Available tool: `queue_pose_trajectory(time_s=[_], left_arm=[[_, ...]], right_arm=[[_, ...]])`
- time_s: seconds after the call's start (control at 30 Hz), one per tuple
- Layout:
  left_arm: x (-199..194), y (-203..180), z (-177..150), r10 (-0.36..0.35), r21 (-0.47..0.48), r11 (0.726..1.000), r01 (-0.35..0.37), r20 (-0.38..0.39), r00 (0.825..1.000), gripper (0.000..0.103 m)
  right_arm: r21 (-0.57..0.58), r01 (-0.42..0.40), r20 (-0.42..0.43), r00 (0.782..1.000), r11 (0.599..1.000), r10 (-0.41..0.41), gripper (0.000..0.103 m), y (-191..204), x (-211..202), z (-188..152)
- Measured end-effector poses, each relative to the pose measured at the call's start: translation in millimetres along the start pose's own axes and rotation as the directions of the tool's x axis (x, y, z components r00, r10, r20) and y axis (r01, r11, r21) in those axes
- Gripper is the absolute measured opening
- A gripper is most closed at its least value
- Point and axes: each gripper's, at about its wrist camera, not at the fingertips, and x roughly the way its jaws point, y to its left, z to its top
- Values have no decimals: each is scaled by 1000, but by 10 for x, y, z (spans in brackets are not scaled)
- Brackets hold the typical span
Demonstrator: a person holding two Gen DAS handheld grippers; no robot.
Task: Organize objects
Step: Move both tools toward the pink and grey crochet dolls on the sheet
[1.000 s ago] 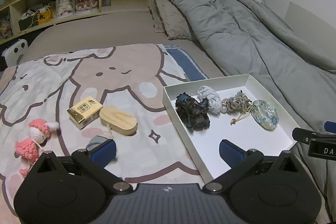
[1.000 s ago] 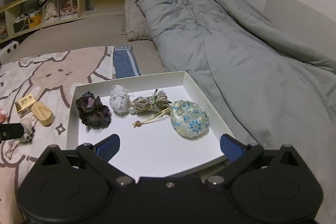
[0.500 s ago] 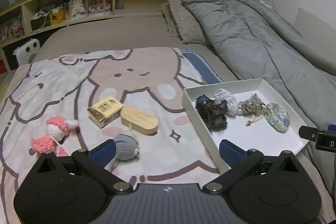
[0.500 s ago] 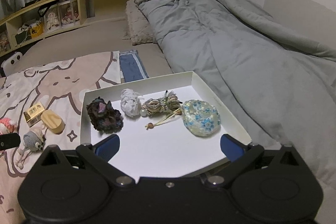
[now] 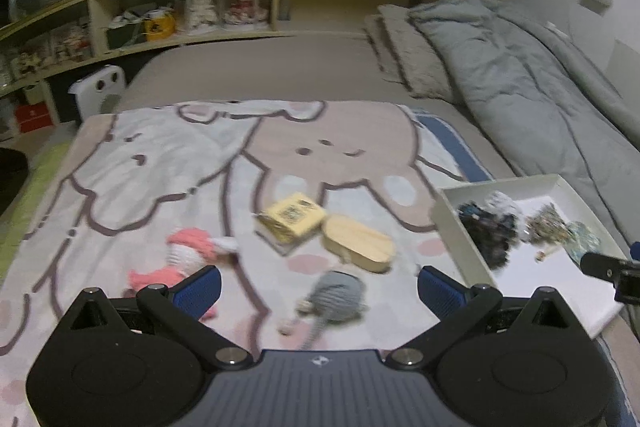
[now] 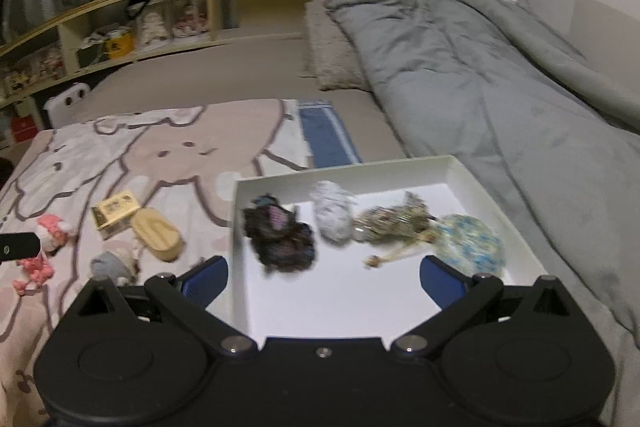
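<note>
A white tray (image 6: 400,163) lies on the bed and holds a dark knitted piece (image 6: 280,243), a white pouch (image 6: 334,215), a beaded bundle (image 6: 392,223) and a blue floral pouch (image 6: 468,243). On the cartoon blanket (image 5: 200,155) lie a yellow box (image 5: 292,219), a wooden oval case (image 5: 358,243), a grey crochet toy (image 5: 338,297) and a pink crochet doll (image 5: 182,255). My left gripper (image 5: 318,287) is open, just above the grey toy. My right gripper (image 6: 324,279) is open over the tray's near half.
A grey duvet (image 6: 500,75) covers the bed to the right of the tray (image 5: 452,223). A pillow (image 5: 412,55) lies at the head. Wooden shelves (image 5: 160,19) with small items run along the back. A white fan (image 5: 100,87) stands at the left bed edge.
Both grippers have pulled back and to the left. The grey toy, hidden by the left finger a second ago, now lies in plain sight between the left fingers.
</note>
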Motion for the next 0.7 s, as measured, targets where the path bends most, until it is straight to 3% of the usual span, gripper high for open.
queue_pose_trajectory(time_s=[0.17, 0.57, 0.7], left_arm=[[-29, 314, 75, 30, -59, 998, -29, 25, 999, 103], [60, 906, 198, 122, -99, 988, -115, 73, 990, 103], [178, 1089, 184, 131, -125, 985, -123, 55, 990, 103]], right_arm=[[-31, -52, 2, 999, 998, 52, 103, 269, 90, 47], [-16, -196, -3, 981, 980, 196, 103, 930, 385, 122], [-2, -231, -2, 973, 973, 231, 103, 1126, 494, 114]])
